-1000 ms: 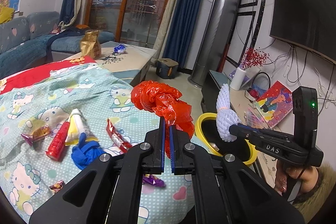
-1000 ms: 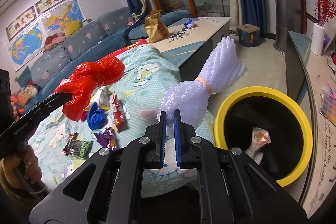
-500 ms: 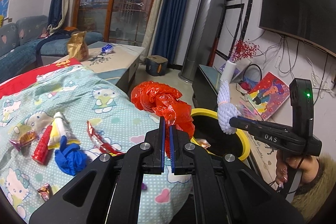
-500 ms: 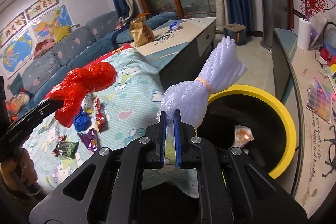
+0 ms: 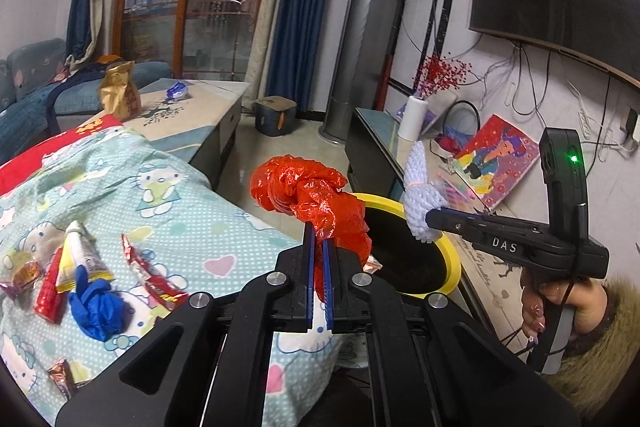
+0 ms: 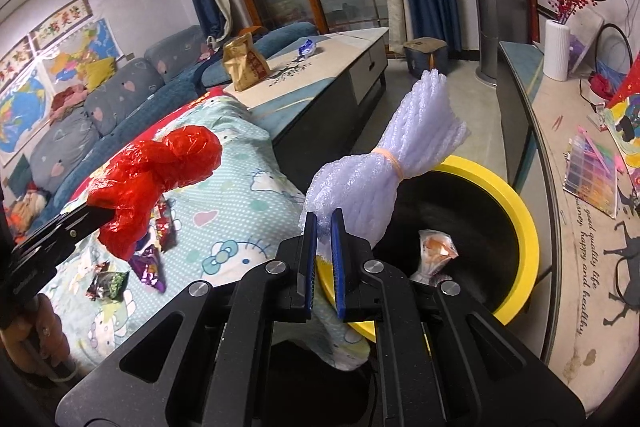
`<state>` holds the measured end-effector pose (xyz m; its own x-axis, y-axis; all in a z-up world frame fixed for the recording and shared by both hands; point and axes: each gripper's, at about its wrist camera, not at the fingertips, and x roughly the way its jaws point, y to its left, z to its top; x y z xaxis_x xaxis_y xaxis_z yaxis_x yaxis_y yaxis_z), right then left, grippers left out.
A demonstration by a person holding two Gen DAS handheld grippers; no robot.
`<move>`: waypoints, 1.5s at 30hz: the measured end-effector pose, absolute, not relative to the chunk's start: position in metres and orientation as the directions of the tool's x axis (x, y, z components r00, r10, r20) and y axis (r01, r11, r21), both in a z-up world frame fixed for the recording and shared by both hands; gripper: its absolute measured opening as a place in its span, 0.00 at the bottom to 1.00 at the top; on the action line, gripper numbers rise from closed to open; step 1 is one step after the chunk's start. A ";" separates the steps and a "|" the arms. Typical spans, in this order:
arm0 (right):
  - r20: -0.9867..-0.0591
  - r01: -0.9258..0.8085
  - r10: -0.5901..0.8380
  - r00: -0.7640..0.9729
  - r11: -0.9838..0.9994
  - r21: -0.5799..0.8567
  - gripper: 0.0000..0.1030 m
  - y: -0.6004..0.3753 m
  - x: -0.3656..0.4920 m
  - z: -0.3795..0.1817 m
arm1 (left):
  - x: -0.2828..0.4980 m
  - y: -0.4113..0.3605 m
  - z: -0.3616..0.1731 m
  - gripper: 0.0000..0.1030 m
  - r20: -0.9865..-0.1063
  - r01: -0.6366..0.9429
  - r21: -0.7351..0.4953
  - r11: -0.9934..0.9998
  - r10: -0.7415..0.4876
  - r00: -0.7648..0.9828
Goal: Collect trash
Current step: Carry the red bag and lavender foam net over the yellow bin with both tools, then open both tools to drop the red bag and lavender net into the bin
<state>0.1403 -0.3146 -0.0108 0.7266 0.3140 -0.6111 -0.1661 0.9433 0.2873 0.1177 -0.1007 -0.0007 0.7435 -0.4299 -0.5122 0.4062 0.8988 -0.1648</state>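
Observation:
My left gripper (image 5: 318,233) is shut on a crumpled red plastic bag (image 5: 308,193), held just left of the yellow-rimmed black bin (image 5: 450,259). The right gripper (image 6: 323,223) is shut on a white foam-net bundle (image 6: 384,155) tied with an orange band, which hangs over the near rim of the bin (image 6: 516,211). A clear wrapper (image 6: 436,251) lies inside the bin. In the left wrist view the right gripper (image 5: 430,217) and foam bundle (image 5: 420,195) sit over the bin's right side. The red bag (image 6: 156,171) shows left in the right wrist view.
On the cartoon-print blanket (image 5: 192,223) lie a blue glove (image 5: 98,307), a white tube (image 5: 82,255), a red tube (image 5: 48,291) and snack wrappers (image 5: 150,277). A coffee table (image 5: 200,107) holds a gold bag (image 5: 120,95). A TV stand (image 6: 576,211) borders the bin's right.
Both grippers carried their loads toward the bin. The bin has grown larger and slid nearer the middle of both views. The blanket litter has shifted left.

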 end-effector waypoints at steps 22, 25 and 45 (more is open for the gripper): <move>-0.676 -0.111 0.283 0.680 0.952 0.287 0.04 -0.346 0.143 -0.038 | 0.134 -0.164 -0.027 0.04 -0.572 0.505 -0.139 0.852 -0.485 0.661; -0.687 -0.103 0.276 0.672 0.954 0.282 0.04 -0.350 0.143 -0.042 | 0.137 -0.175 -0.031 0.04 -0.577 0.522 -0.129 0.843 -0.492 0.652; -0.743 0.027 0.203 0.637 0.958 0.285 0.34 -0.373 0.144 -0.063 | 0.181 -0.209 -0.042 0.62 -0.598 0.520 -0.098 0.848 -0.468 0.650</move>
